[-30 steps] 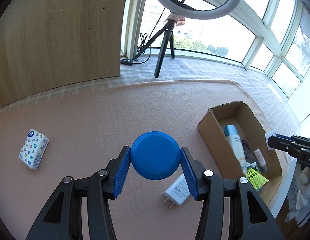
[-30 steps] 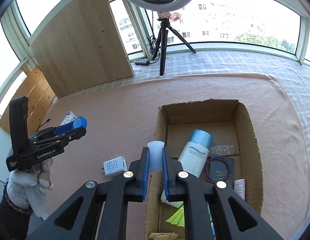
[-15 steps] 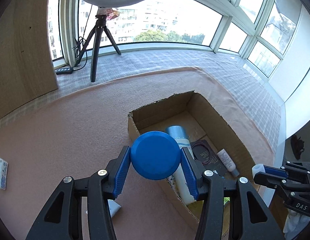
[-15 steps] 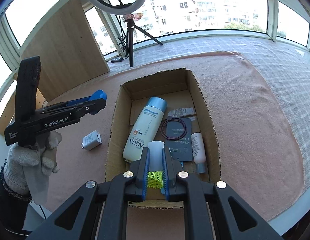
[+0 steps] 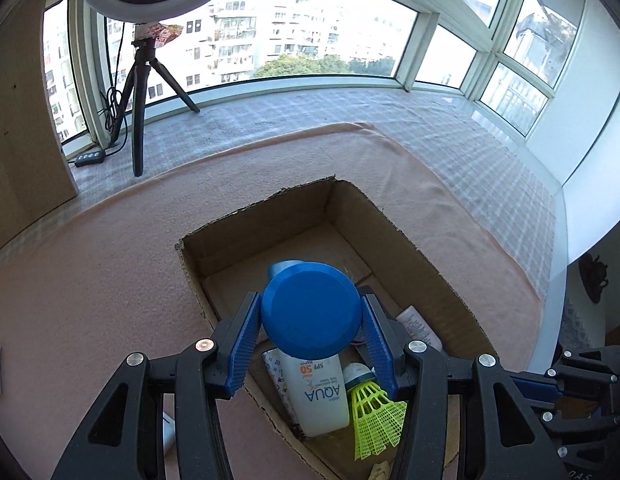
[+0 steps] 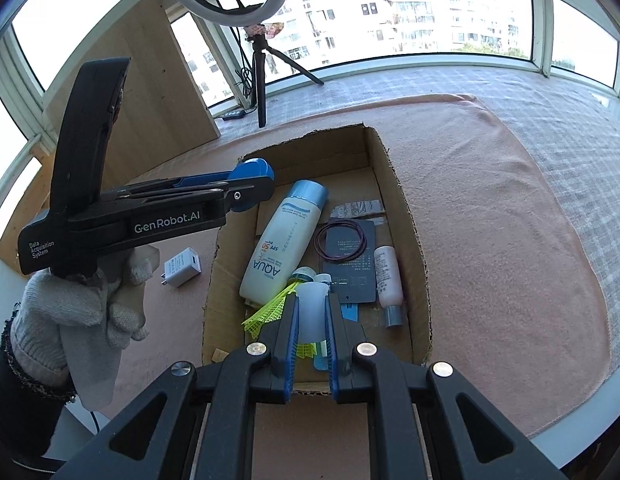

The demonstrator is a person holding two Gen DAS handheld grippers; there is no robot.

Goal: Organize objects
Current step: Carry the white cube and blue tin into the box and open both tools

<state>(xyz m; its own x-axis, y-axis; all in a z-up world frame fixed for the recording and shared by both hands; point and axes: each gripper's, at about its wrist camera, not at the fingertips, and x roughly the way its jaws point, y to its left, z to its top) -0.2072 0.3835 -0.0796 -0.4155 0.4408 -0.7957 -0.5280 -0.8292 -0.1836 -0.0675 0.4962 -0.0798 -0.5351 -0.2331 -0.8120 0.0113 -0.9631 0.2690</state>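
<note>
**boxfan:** Both grippers are loaded. Left gripper [image 5: 312, 330] is clamped on a blue disc [image 5: 311, 309] over the cardboard box [image 6: 394, 184]; right gripper [image 6: 312, 314] is squeezed tight on a small white cup [image 6: 312, 306] above the box's near end.

**tidy_tom:** Progress? Sunscreen bottle [image 6: 279, 240], dark card [image 6: 350, 260], small tube [image 6: 387, 276] and shuttlecock [image 6: 269, 308] are already in. White charger [image 6: 181, 267] remains outside on the cloth.

**boxfan:** A second ago the left one was out over the cloth; now it's over the box.
</note>
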